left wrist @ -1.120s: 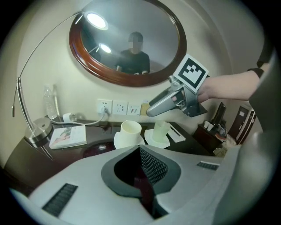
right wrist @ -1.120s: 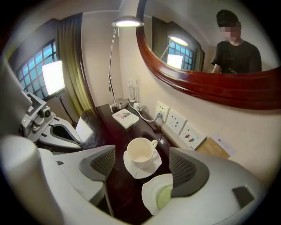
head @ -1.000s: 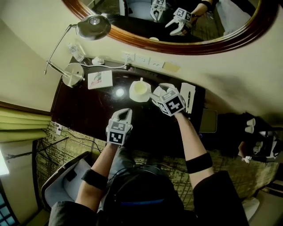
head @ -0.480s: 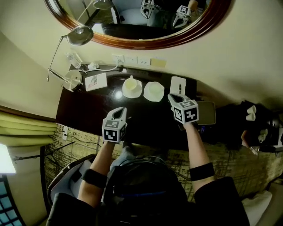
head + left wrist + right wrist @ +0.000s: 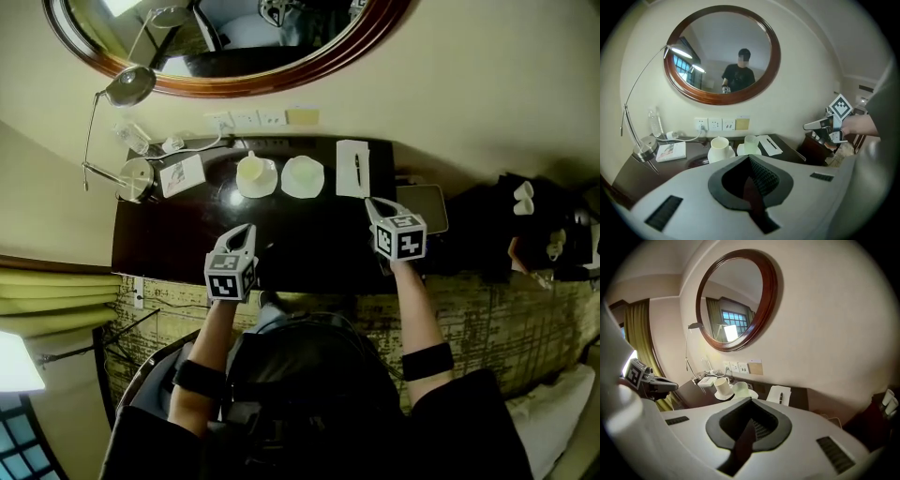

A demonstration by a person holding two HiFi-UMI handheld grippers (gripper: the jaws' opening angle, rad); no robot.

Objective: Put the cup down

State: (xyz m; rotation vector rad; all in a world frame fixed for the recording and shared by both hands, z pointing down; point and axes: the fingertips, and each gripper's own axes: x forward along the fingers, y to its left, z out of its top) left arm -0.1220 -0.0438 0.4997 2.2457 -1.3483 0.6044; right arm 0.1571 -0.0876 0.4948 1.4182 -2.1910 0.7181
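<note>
Two pale cups stand on saucers at the back of the dark desk point(image 5: 187, 239): a cream one point(image 5: 253, 170) and, right of it, a paler one point(image 5: 302, 174). Both stand upright and nothing touches them. They also show in the left gripper view, cream cup point(image 5: 719, 145) and pale cup point(image 5: 750, 140), and in the right gripper view, cream cup point(image 5: 722, 385). My left gripper point(image 5: 247, 230) hovers over the desk's front, shut and empty. My right gripper point(image 5: 371, 203) is over the desk's right end, well away from the cups; its jaws have just closed on nothing.
A notepad with a pen point(image 5: 352, 168) lies right of the cups. A booklet point(image 5: 181, 174), a desk lamp's base point(image 5: 134, 178) and a water bottle point(image 5: 131, 139) occupy the left back. Wall sockets point(image 5: 246, 119) and a round mirror point(image 5: 309, 52) are above. A dark side table point(image 5: 525, 234) stands right.
My right gripper has drawn back from the right cup toward the desk's right end and shut, leaving the cup on its saucer. The left gripper has pulled back a little.
</note>
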